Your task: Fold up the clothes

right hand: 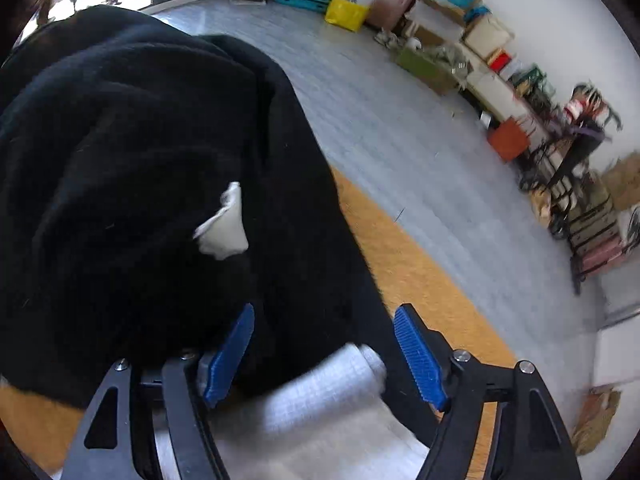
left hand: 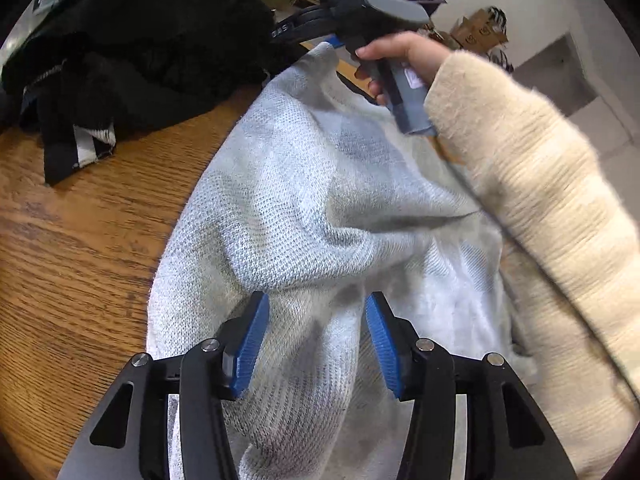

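A pale grey knit sweater [left hand: 312,208] lies rumpled on the wooden table [left hand: 80,240]. My left gripper [left hand: 316,308] points down onto it, jaws apart, with a raised fold of the knit running up between the blue pads [left hand: 252,340]; neither pad presses it. In the right wrist view my right gripper [right hand: 326,314] stands open at the sweater's far end, over a rolled pale edge [right hand: 328,392] and the side of a black garment pile [right hand: 140,180]. Nothing is pinched there. A hand [left hand: 400,56] in a cream fuzzy sleeve [left hand: 540,200] holds that tool above the sweater.
The black clothes heap [left hand: 140,40] with a black-and-white striped piece [left hand: 94,144] sits at the table's far left. The table's far edge [right hand: 420,248] drops to a grey floor [right hand: 400,120]. Boxes and suitcases [right hand: 440,12] line the wall.
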`<state>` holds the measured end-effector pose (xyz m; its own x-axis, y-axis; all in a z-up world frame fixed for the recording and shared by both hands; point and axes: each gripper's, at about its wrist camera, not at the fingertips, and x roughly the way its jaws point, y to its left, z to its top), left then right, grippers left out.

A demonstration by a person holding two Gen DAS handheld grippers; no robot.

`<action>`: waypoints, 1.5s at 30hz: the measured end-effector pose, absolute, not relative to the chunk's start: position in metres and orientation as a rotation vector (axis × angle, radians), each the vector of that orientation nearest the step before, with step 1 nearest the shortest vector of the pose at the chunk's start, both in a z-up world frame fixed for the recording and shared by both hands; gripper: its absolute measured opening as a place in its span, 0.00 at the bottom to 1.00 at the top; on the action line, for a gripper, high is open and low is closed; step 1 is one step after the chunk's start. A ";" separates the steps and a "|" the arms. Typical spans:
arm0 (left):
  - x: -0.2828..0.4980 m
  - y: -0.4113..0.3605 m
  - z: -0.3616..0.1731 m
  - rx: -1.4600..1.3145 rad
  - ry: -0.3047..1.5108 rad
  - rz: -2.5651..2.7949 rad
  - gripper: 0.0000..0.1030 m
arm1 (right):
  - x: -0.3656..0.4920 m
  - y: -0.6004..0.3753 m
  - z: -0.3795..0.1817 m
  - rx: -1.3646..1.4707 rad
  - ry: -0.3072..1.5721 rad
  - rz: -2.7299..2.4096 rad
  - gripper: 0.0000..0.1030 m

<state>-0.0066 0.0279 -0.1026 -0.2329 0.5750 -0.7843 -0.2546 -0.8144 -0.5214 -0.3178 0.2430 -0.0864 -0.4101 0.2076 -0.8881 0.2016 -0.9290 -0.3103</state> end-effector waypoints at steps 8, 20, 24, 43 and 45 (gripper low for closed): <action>-0.008 0.014 -0.102 -1.509 -0.495 2.055 0.51 | -0.317 0.287 -0.082 -1.796 -0.081 2.683 0.45; -0.005 -0.038 -0.083 -1.443 -0.674 2.119 0.51 | -0.313 0.275 0.022 -1.281 0.111 2.788 0.12; -0.001 -0.058 -0.075 -1.401 -0.741 2.134 0.51 | -0.310 0.243 0.076 -1.187 0.184 2.947 0.12; -0.001 -0.083 -0.087 -1.454 -0.795 2.148 0.51 | -0.295 0.195 0.046 -1.538 0.003 2.930 0.69; -0.002 -0.082 -0.088 -1.463 -0.791 2.150 0.51 | -0.298 0.230 0.014 -1.582 -0.114 2.729 0.67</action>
